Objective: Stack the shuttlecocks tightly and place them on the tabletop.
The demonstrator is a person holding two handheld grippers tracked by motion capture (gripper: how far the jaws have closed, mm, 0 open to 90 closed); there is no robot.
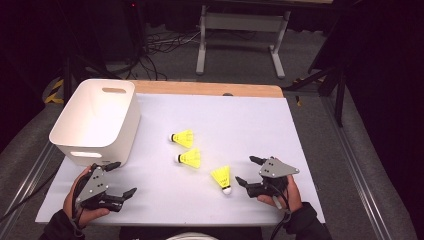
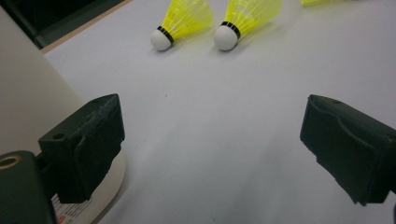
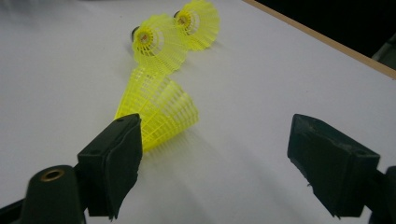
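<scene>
Three yellow shuttlecocks lie on the white worktop. The nearest shuttlecock lies just left of the right tool, white cork toward the person. In the right gripper view its cork is hidden behind that tool's left jaw, and only its mesh skirt shows. The middle shuttlecock and the far shuttlecock lie side by side near the worktop's centre, corks pointing left. From the right gripper view their corks are mostly hidden behind their open skirts. In the left gripper view their skirts are cut off by the top edge, as is all but a sliver of the nearest one.

The white bin stands at the far left of the worktop. Its inside floor cannot be seen from the high view. In the left gripper view a label with a red mark sits low on its wall, partly behind the jaw, and its writing is too small to read.

The left tool, just in front of the bin, has its jaws wide apart with nothing between them. The right tool's jaws also stand wide, with bare worktop between them. The person's forearms are cut off at the bottom edge.
</scene>
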